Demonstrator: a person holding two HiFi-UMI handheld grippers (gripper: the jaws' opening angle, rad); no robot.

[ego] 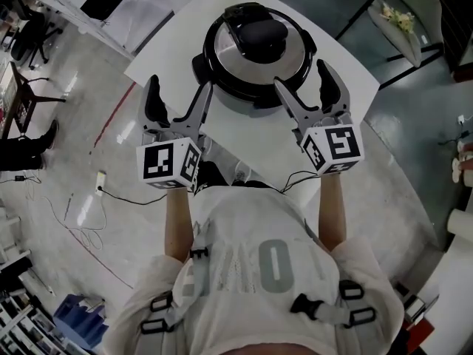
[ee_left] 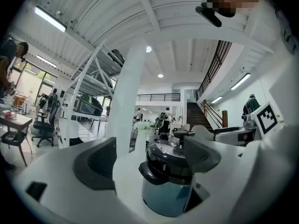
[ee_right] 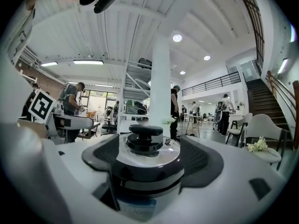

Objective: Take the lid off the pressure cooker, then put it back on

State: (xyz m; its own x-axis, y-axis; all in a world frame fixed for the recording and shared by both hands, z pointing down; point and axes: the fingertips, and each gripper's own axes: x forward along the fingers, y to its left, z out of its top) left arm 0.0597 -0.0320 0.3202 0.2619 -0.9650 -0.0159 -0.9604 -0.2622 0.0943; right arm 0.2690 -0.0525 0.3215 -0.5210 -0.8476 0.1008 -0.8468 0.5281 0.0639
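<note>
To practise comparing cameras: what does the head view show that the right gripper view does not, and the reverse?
Head view only: the person's forearms and a floor cable. Right gripper view only: a column, a staircase, people standing. Both: the pressure cooker with its lid on.

A tall white column [ee_right: 160, 78] meets a ribbed white ceiling [ee_right: 140, 22] with strip lights [ee_right: 88, 62]; a dark-railed staircase [ee_right: 273, 97] climbs nearby.

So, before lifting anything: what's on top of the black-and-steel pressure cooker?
Its round steel lid with a black handle sits on it. The inside is covered, so contents cannot be seen.
</note>
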